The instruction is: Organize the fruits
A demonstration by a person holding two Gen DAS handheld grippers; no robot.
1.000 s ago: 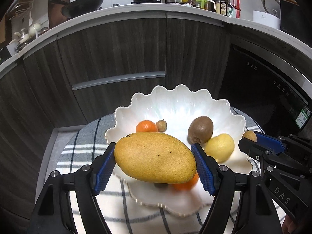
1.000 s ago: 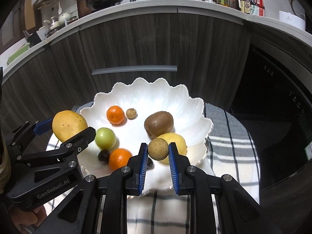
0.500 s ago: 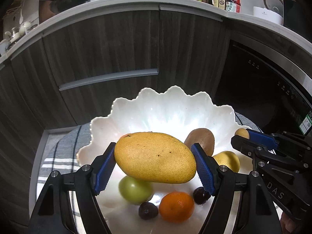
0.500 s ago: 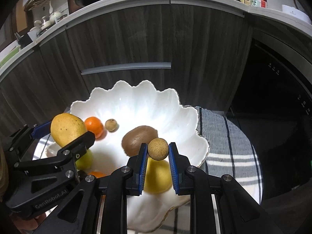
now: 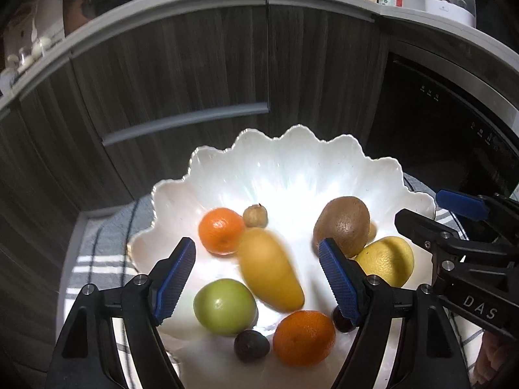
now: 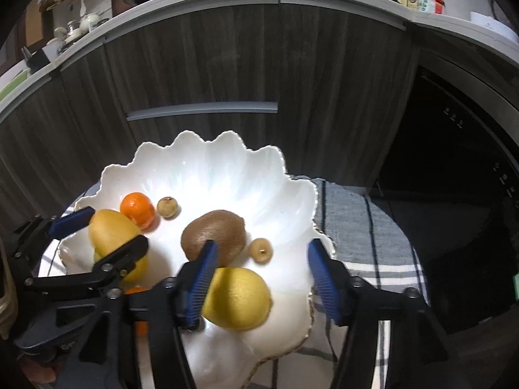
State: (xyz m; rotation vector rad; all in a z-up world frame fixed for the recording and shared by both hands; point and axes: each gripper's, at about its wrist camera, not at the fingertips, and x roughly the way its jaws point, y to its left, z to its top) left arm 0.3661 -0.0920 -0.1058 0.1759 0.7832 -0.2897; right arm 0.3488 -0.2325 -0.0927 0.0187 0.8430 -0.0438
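A white scalloped bowl [image 5: 292, 168] [image 6: 201, 168] holds the fruit. The yellow mango [image 5: 271, 269] [image 6: 112, 233] lies blurred in the bowl between two oranges [image 5: 221, 230] [image 5: 304, 337] and a green fruit [image 5: 224, 306]. My left gripper [image 5: 258, 278] is open and empty above it. A small brown longan [image 6: 260, 250] lies in the bowl beside the kiwi [image 6: 213, 238] [image 5: 341, 226] and above the lemon [image 6: 236, 297] [image 5: 386, 261]. My right gripper [image 6: 259, 283] is open and empty over the lemon. A second longan [image 5: 255, 216] [image 6: 167, 206] sits by the far orange [image 6: 137, 210].
The bowl stands on a striped grey cloth [image 6: 356, 227] on a small round table. Dark cabinet fronts [image 5: 194, 81] and a black appliance [image 5: 447, 123] stand behind. Two dark small fruits [image 5: 251, 345] lie at the bowl's near side.
Both grippers have opened. The mango dropped from the left gripper into the bowl, and the small longan dropped from the right gripper beside the kiwi.
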